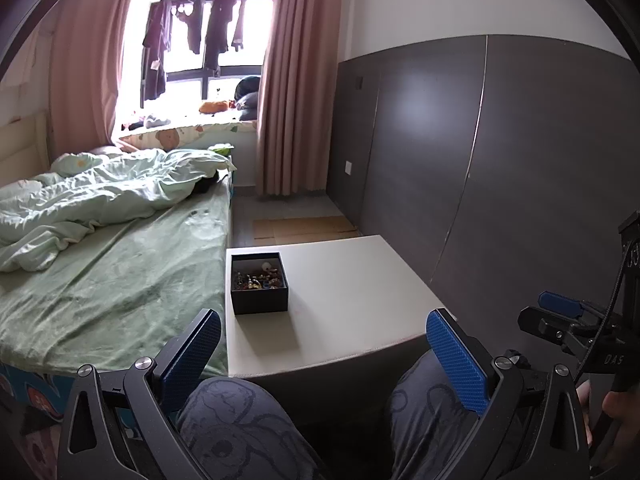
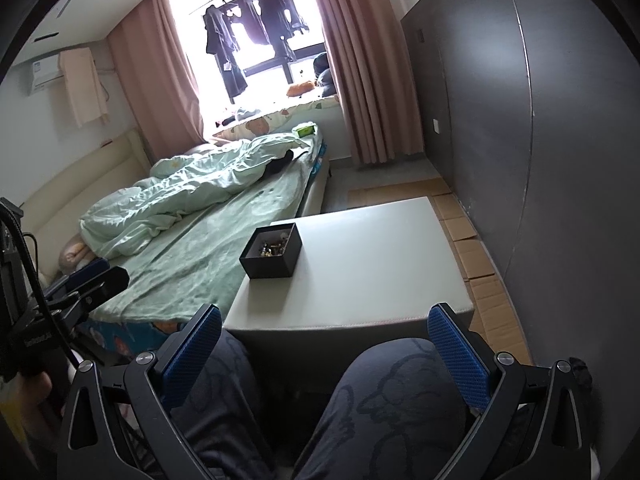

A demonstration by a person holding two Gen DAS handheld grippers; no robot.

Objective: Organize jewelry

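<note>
A small black open box point(image 1: 259, 286) holding several pieces of jewelry point(image 1: 256, 279) stands on a white table point(image 1: 352, 304), near its left edge beside the bed. The box also shows in the right wrist view point(image 2: 273, 251). My left gripper point(image 1: 324, 332) is open and empty, held above the person's knees, short of the table's near edge. My right gripper point(image 2: 325, 330) is open and empty too, equally far back. The right gripper appears at the right edge of the left wrist view point(image 1: 560, 316), and the left gripper at the left edge of the right wrist view point(image 2: 90, 280).
A bed with a green sheet and a rumpled duvet point(image 1: 112, 264) lies left of the table. A dark grey wall panel point(image 1: 500, 152) runs along the right. Flattened cardboard point(image 2: 472, 240) covers the floor by the wall. The person's knees point(image 2: 360, 392) sit below the grippers.
</note>
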